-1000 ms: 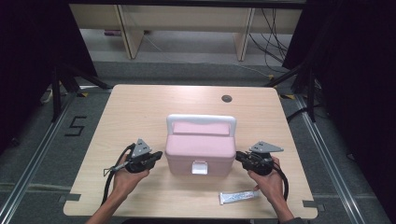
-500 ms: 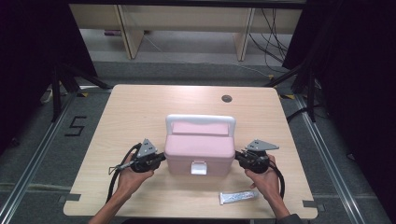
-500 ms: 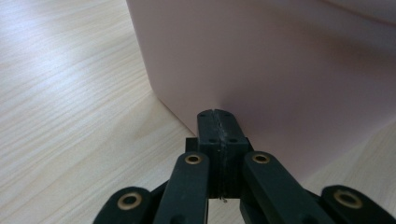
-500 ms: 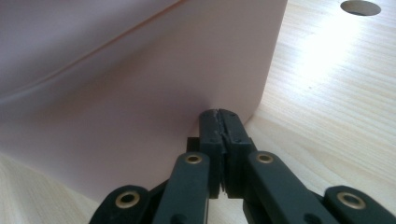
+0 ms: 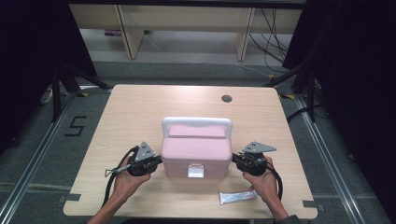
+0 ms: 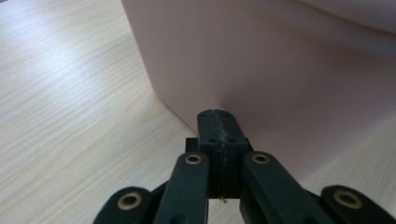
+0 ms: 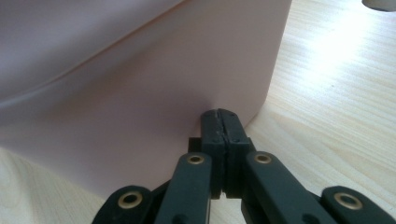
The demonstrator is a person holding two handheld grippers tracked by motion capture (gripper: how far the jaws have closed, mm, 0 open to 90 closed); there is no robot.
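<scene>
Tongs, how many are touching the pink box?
2. The left tongs press shut against the pink box's left side; the right tongs press shut against its right side.

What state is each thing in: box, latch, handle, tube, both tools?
Pink box: lid closed, upright on the table.
White latch: down, at the front.
White handle: folded back behind the lid.
Tube: lying flat, untouched.
Left tool: shut, tip at the box's side.
Right tool: shut, tip at the opposite side.
</scene>
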